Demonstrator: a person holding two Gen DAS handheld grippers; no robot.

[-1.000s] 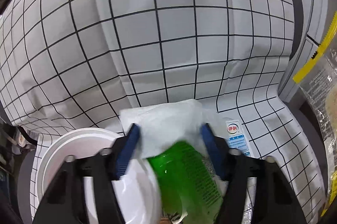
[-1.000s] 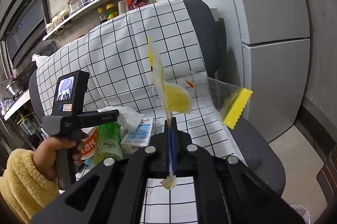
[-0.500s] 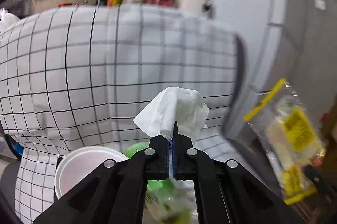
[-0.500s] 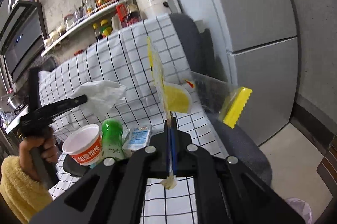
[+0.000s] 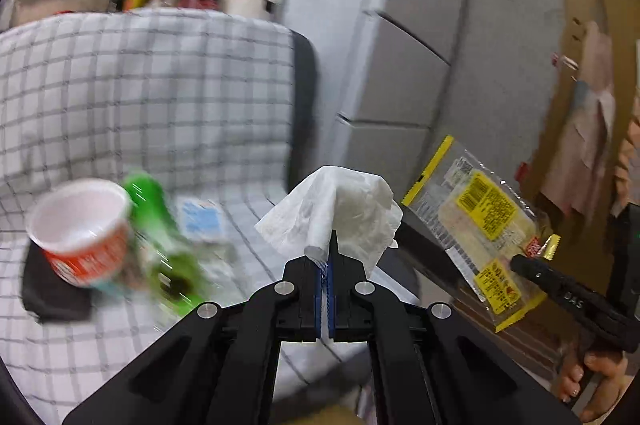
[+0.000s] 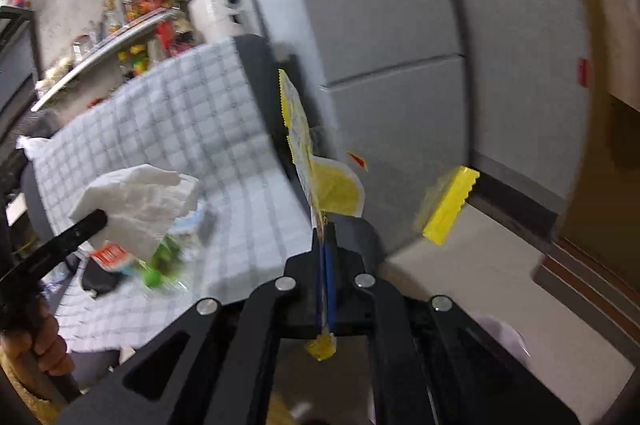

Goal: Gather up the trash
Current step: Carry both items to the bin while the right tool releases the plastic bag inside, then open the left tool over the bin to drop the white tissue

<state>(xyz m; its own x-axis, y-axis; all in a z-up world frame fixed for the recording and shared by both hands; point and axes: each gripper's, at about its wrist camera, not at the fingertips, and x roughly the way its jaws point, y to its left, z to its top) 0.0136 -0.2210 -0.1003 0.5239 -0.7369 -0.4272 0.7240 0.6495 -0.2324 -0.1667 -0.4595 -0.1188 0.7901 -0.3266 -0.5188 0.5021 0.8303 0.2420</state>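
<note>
Two tongs (image 5: 327, 257) (image 6: 326, 237), one tissue (image 5: 340, 209), one wrapper (image 6: 316, 161)

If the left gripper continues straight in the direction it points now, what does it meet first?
Probably the grey cabinet front. The left gripper, shut on the white tissue, aims just past the dark edge of the checked chair cover. Nothing else shows in that line, though depth is uncertain.

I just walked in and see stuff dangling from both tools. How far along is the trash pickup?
Partway. The left gripper is shut on a white tissue, and the right gripper is shut on a clear and yellow wrapper, both lifted. Still on the checked cloth: a red cup, a green bottle and a small blue packet.
</note>
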